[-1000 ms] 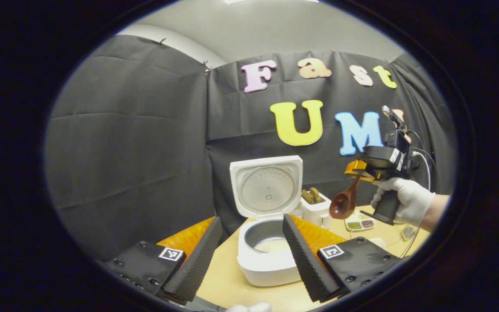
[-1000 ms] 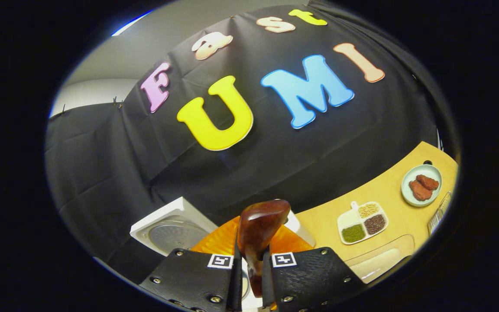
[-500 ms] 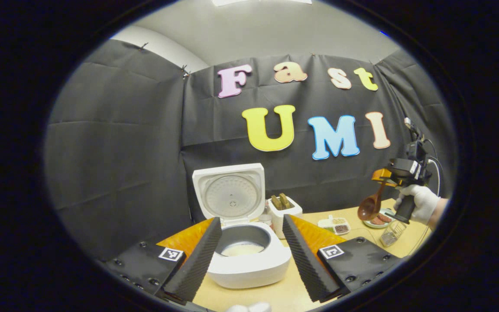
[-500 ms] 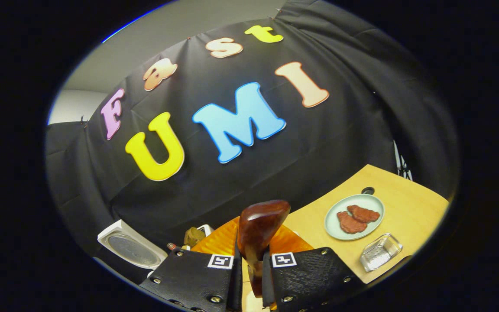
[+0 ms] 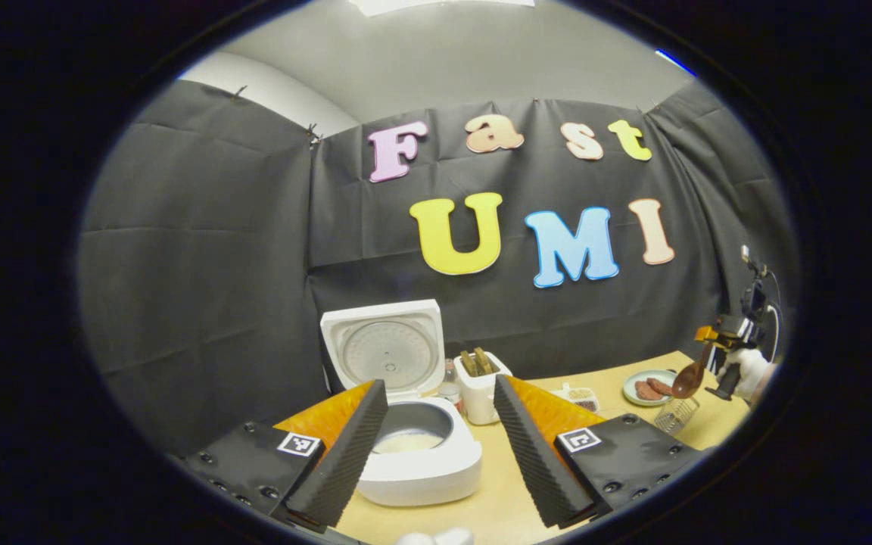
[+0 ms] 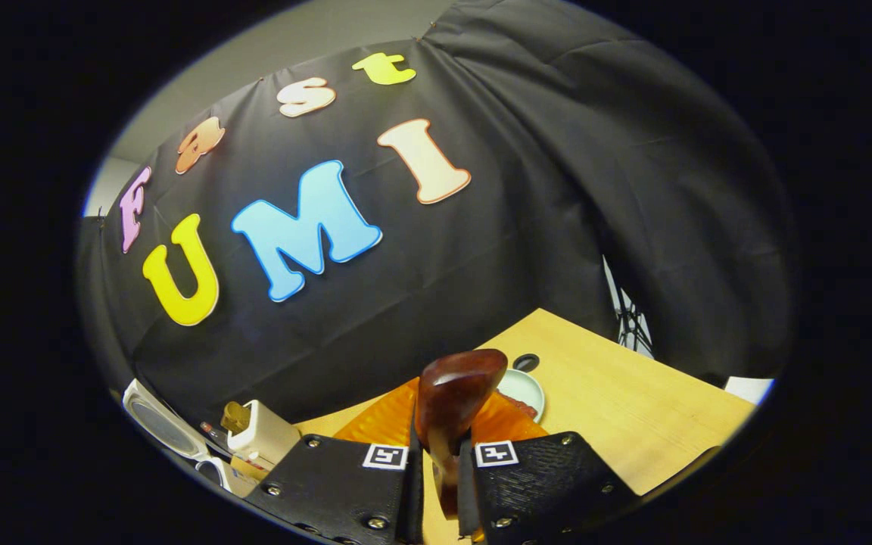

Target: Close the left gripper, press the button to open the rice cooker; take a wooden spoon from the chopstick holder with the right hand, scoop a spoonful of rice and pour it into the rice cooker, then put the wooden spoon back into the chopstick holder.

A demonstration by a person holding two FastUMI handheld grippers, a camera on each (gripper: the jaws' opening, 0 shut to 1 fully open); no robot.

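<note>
The white rice cooker [image 5: 421, 462] stands open with its lid [image 5: 383, 352] raised and pale rice in the pot. My left gripper [image 5: 440, 443] is open, its fingers on either side of the pot, short of it. Right of the cooker stands the white chopstick holder [image 5: 481, 390], with wooden handles sticking out. Far right, a gloved hand holds my right gripper [image 5: 712, 341], shut on the dark wooden spoon [image 5: 687, 378], over a small glass container [image 5: 674, 415]. In the right gripper view the spoon [image 6: 455, 393] rises between my right gripper's [image 6: 440, 469] fingers, bowl up, with the chopstick holder [image 6: 262, 431] lower left.
A pale plate [image 5: 652, 387] of brown pieces and a white divided dish [image 5: 580, 395] of grains sit on the wooden table [image 6: 633, 409] at the back right. The plate [image 6: 523, 390] lies just beyond the spoon bowl. The table's right edge falls off by the black cloth wall.
My right gripper has carried the spoon to the right, away from the cooker, to above the glass container. The left gripper view has drawn back, so the cooker sits smaller and further left.
</note>
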